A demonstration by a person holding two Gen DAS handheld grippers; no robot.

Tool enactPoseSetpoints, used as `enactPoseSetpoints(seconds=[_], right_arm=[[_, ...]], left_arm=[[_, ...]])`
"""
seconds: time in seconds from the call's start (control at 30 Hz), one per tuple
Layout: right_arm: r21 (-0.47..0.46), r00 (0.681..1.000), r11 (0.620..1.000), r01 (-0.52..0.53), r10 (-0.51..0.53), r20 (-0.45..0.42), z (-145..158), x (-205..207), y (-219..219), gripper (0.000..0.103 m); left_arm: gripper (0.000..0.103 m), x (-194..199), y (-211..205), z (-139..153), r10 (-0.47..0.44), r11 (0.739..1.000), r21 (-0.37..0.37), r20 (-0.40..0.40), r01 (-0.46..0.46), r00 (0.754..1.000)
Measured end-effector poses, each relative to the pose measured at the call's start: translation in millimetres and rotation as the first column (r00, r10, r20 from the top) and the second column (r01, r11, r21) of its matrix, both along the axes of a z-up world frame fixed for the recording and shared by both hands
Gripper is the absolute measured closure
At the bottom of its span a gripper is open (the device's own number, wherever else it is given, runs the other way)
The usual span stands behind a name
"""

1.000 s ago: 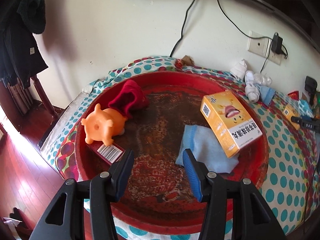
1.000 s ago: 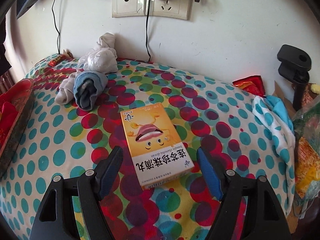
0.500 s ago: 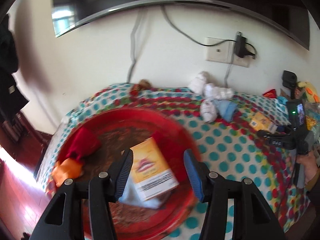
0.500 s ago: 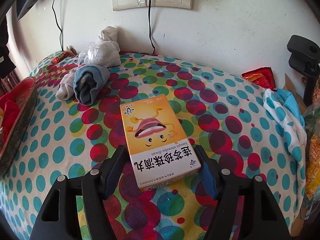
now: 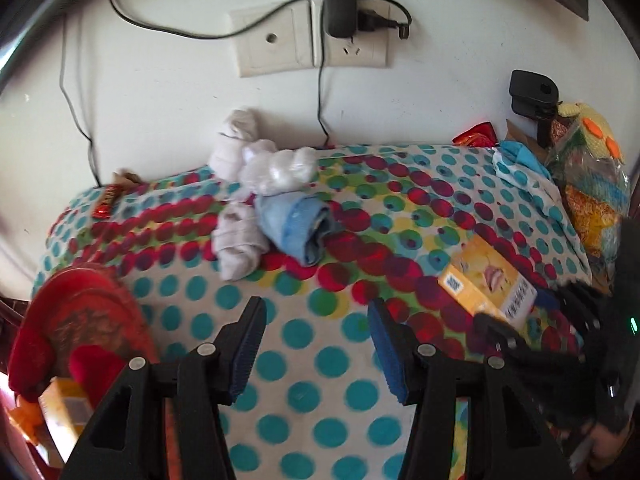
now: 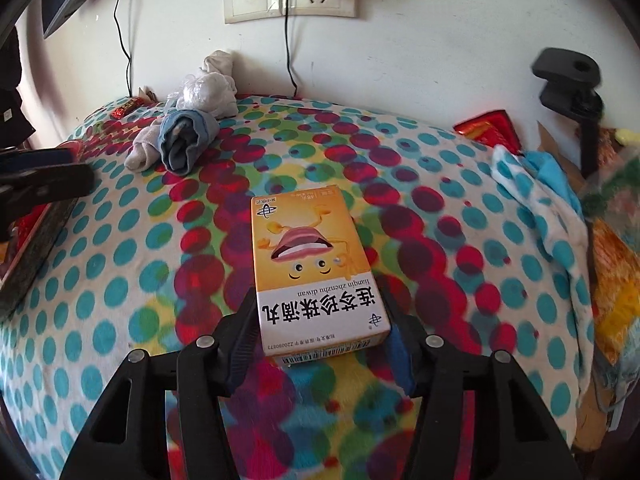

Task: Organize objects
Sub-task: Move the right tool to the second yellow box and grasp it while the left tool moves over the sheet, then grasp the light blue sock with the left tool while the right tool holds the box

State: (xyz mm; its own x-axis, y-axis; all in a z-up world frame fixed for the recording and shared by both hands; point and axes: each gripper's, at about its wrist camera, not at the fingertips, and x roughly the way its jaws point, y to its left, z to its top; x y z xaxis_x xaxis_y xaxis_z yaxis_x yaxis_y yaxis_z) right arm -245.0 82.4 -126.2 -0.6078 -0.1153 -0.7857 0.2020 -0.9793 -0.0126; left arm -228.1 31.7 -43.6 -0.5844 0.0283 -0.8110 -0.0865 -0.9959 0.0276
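My right gripper (image 6: 320,340) is shut on the near end of an orange medicine box (image 6: 308,264) on the dotted cloth; both jaws press its sides. The box also shows in the left wrist view (image 5: 486,280), with the right gripper (image 5: 532,320) around it. My left gripper (image 5: 316,344) is open and empty above the cloth, right of the red tray (image 5: 80,320). The tray holds a red cloth (image 5: 94,364) and another orange box (image 5: 64,412). A rolled blue sock (image 5: 296,228) and white socks (image 5: 240,240) lie ahead.
A wall with sockets (image 6: 292,0) and hanging cables stands behind the table. A black clamp stand (image 6: 572,84), snack bags (image 5: 592,184) and a bunched dotted cloth (image 6: 540,200) crowd the right edge. A red candy wrapper (image 5: 106,204) lies at the far left.
My left gripper swung right, away from the red tray toward the socks. My right gripper moved forward and closed on the orange box.
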Motion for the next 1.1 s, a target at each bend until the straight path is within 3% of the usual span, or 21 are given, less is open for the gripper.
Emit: enactPoseSetpoints(seconds=[0.07, 0.33, 0.57, 0.67, 0.7, 0.73, 0.77, 0.97, 1.1], right_arm=[[-0.003, 1.000, 1.000, 0.006, -0.006, 0.001, 0, 1, 0, 0.049], [-0.003, 1.000, 1.000, 0.007, -0.007, 0.001, -1, 0, -4, 0.048], [-0.005, 1.000, 1.000, 0.004, -0.004, 0.001, -1, -2, -1, 0.045], [-0.005, 1.000, 1.000, 0.005, -0.005, 0.001, -1, -1, 0, 0.045], [-0.007, 1.000, 1.000, 0.005, -0.005, 0.001, -1, -2, 0, 0.045], [-0.008, 1.000, 1.000, 0.005, -0.005, 0.001, -1, -2, 0, 0.045], [-0.007, 1.000, 1.000, 0.006, -0.006, 0.001, -1, -2, 0, 0.045], [-0.006, 1.000, 1.000, 0.006, -0.006, 0.000, -1, -2, 0, 0.045], [-0.009, 1.000, 1.000, 0.006, -0.006, 0.000, -1, -3, 1, 0.045]], left_arm=[[0.049, -12, 2, -4, 0.010, 1.000, 0.019, 0.005, -0.010, 1.000], [0.049, -78, -9, -12, 0.131, 0.991, -0.021, 0.002, -0.131, 0.991], [0.049, -109, -14, -31, 0.136, 0.991, -0.021, 0.058, -0.135, 0.989], [0.051, -109, -17, -33, 0.127, 0.992, 0.000, 0.041, -0.127, 0.991], [0.055, -106, -19, -33, 0.123, 0.992, 0.015, 0.036, -0.124, 0.992], [0.067, -105, -19, -33, 0.120, 0.993, 0.009, 0.032, -0.121, 0.992], [0.072, -104, -19, -33, 0.118, 0.993, 0.002, 0.031, -0.118, 0.993], [0.076, -86, -33, -28, 0.122, 0.989, 0.085, 0.027, -0.124, 0.992], [0.076, -69, -32, -23, 0.111, 0.989, 0.094, 0.019, -0.112, 0.994]])
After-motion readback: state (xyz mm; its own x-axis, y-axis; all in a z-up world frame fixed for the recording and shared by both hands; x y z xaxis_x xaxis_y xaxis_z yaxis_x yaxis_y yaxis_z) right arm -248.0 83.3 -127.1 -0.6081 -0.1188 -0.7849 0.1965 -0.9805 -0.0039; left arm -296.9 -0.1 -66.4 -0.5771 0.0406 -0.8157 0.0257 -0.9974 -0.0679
